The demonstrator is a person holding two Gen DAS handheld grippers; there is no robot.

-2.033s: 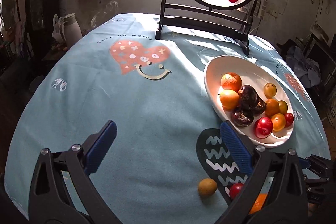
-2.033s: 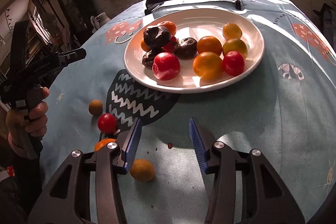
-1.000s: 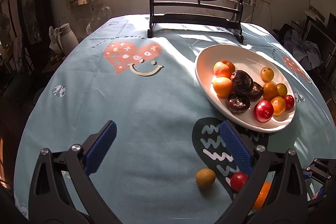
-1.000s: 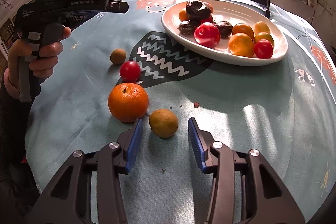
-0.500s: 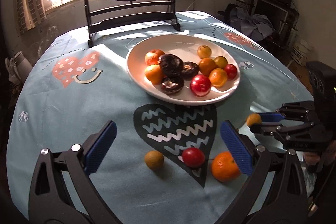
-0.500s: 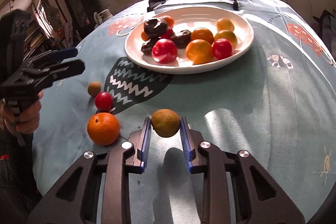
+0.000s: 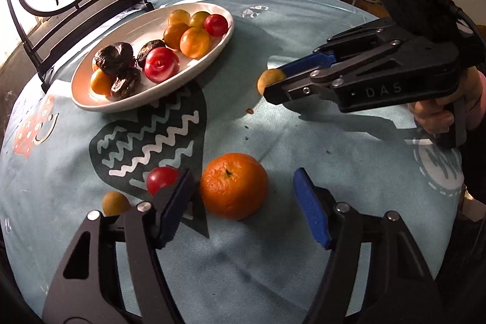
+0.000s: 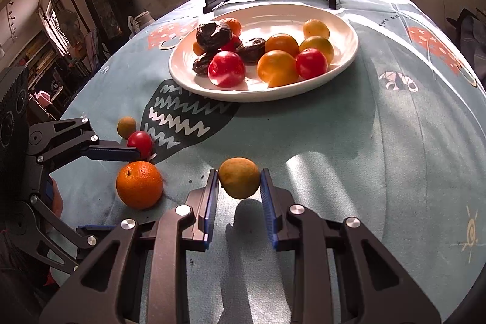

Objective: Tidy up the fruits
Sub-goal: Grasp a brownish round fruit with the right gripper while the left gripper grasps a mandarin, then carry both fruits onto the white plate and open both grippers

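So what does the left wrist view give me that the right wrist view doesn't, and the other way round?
Only the left wrist view shows the person's hand on the right gripper's handle and the left gripper open around the large orange tangerine, its jaws having just been closing. Only the right wrist view shows the right gripper head-on, both pads pressing the small yellow-brown round fruit. Both show the white oval plate of fruit, the small red round fruit and the light blue patterned tablecloth.
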